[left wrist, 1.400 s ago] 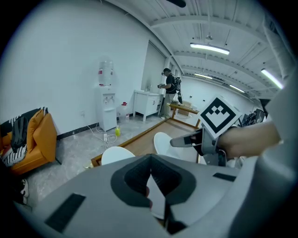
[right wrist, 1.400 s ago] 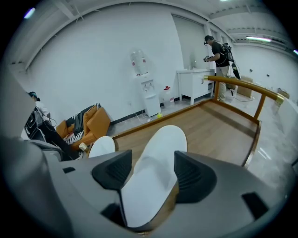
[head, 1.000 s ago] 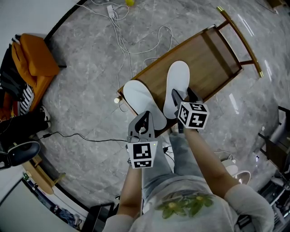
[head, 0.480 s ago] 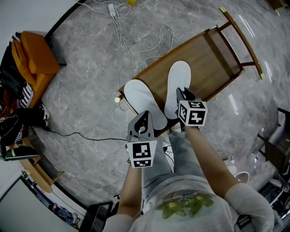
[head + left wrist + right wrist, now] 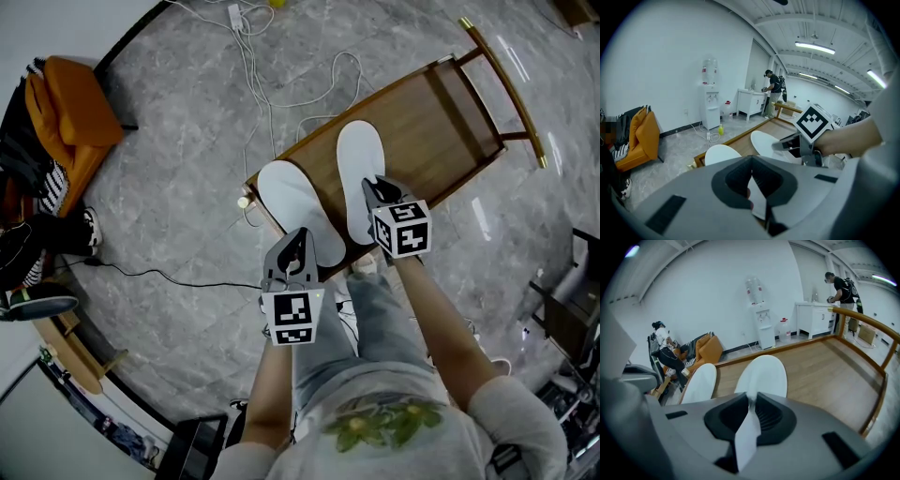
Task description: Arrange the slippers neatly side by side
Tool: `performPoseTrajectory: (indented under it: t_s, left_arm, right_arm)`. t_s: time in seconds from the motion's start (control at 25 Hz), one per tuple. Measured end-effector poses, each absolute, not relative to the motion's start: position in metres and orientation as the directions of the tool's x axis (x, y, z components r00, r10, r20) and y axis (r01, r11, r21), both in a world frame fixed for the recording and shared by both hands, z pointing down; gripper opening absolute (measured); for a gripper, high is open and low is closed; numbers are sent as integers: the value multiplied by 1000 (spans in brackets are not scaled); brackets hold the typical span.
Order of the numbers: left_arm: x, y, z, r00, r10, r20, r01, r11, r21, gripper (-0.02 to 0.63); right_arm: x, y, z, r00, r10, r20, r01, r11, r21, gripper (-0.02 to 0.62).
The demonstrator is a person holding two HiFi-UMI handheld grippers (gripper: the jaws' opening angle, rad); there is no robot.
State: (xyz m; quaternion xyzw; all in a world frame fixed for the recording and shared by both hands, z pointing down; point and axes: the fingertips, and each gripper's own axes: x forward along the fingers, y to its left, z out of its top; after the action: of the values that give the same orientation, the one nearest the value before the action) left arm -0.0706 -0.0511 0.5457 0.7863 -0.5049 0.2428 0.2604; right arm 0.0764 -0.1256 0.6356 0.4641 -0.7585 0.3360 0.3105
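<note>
Nearest, at the left end of the low wooden table (image 5: pixel 441 112), the left gripper (image 5: pixel 298 246) is clamped on the left slipper's (image 5: pixel 286 202) heel. Only its own view shows the pinched white edge. Just beside it, the right gripper's (image 5: pixel 375 192) jaws are closing with the right slipper's (image 5: pixel 358 173) heel between them. Farther off, only the gripper views show a water dispenser (image 5: pixel 759 310), and only the head view shows floor cables (image 5: pixel 253 84).
</note>
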Motion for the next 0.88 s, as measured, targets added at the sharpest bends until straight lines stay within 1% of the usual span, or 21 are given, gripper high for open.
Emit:
performPoseTrajectory:
  t_s: [0.24,0.44,0.72,0.88]
  left_arm:
    - [-71,-50,548,368,-667,648,-923,-344,170,12]
    - [-71,-48,548,366,-663,653,-925,-338,176,12]
    - [-71,-43,550,368,-656,659,-924,-337,180,12]
    - [-72,-42,551,364,-658,660,-926,-330,182,12]
  right_arm:
    - [54,-123,634,-461,-445,768,-828,526,-193,51]
    - [39,-119,632,-506,-409,760,-783,587,-205,51]
    - [19,-111,631,-540,-368,757,-695,702,-154,52]
    - [15,-108,632,-546,-356,758,-685,711,-159,55]
